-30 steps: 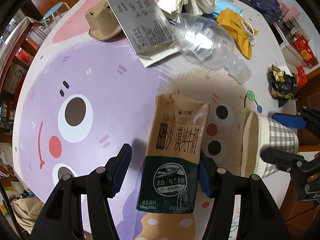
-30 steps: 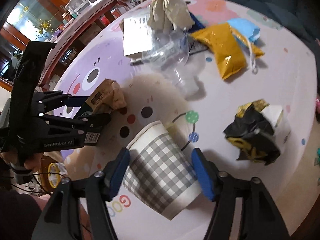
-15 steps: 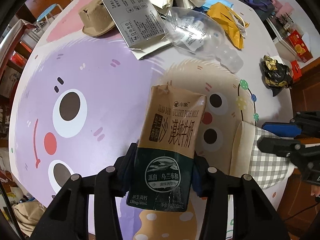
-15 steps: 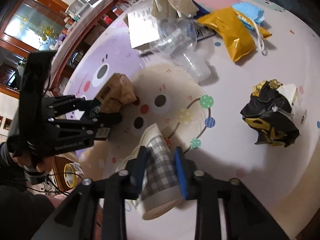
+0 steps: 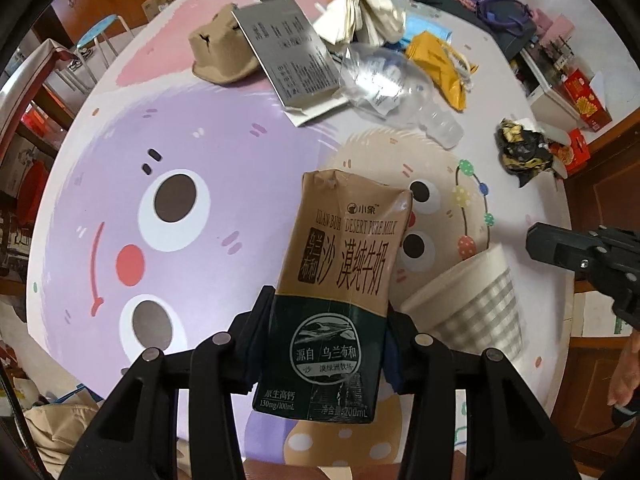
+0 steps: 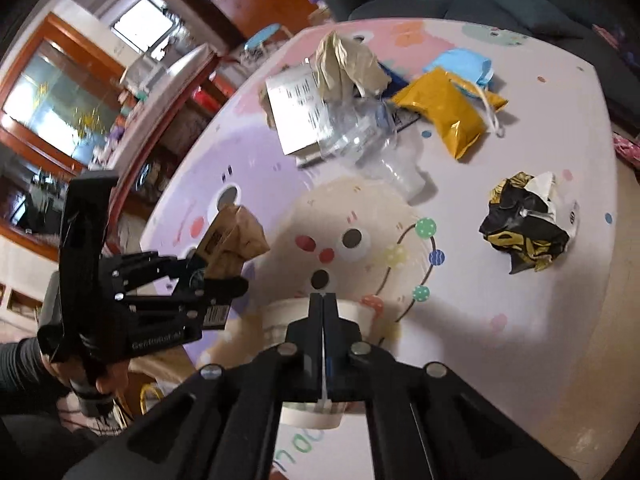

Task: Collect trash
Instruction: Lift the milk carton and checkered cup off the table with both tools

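Left wrist view: the left hand-held gripper has clamped the milk carton and lifted it off the bench. Beside it, the right hand-held gripper has pinched the checked paper cup's wall flat between closed jaws, so both pieces look ready for binning.

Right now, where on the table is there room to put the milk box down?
The big purple face is bare, left of the milk box and below the brown tray. The strip between the black wrapper and the cup is free too. The far edge is crowded: bottle, yellow bag, cloth.
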{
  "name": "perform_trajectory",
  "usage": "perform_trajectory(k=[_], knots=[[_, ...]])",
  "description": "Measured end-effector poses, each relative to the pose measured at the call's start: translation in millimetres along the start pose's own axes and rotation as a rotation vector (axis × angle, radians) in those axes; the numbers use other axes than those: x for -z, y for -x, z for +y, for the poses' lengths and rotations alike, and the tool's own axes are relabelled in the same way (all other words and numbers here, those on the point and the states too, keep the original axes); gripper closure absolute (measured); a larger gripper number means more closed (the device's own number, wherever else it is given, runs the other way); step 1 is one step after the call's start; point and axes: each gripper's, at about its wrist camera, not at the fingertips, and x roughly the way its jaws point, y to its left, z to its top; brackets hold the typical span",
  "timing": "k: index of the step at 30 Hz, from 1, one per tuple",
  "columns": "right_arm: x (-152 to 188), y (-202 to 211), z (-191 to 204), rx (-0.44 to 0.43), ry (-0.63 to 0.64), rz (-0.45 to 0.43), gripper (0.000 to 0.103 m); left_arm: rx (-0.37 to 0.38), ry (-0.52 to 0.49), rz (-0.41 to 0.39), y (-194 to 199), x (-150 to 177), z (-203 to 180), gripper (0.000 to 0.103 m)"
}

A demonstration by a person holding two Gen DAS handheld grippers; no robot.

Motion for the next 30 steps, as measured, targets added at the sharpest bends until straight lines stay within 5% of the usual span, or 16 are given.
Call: perform_trajectory(k=[6, 7, 10, 11, 21, 22, 26, 30], knots=[[15.1, -5.2, 4.7, 0.046, -0.095, 0.014, 0.101, 0.008, -0.016, -0.009, 17.8, 13.7, 12.0, 0.058], [16.3, -3.7, 1.5, 0.047, -0.121, 0.022, 0.093, 0.009, -0.016, -0.008, 20.1, 18.0, 12.8, 0.058], [26.6, -5.8, 1.8, 0.071, -0.160, 0.030, 0.036, 0.018, -0.011, -0.006, 25.8, 26.2, 20.2, 0.058], [30.0, -7.4, 3.5, 0.082, -0.161, 0.030, 0.031, 0.020, -0.008, -0.005, 25.5, 25.7, 21.7, 0.058], [36.7, -52.6, -5.6, 0.062, -0.223, 0.112, 0.031, 0.030, 0.037, 0.003, 18.5, 31.5, 34.5, 0.058], [37.0, -52.3, -5.4, 0.061, -0.227, 0.095, 0.042, 0.031, 0.037, 0.003, 19.2, 32.9, 35.1, 0.058], [37.3, -47.0, 7.7, 0.082, -0.178, 0.056, 0.059, 0.044, 0.037, 0.004, 21.0, 38.7, 37.4, 0.058], [46.1, -39.1, 32.6, 0.128, -0.136, 0.008, 0.066, 0.081, 0.033, -0.006, 27.0, 47.4, 43.4, 0.058]])
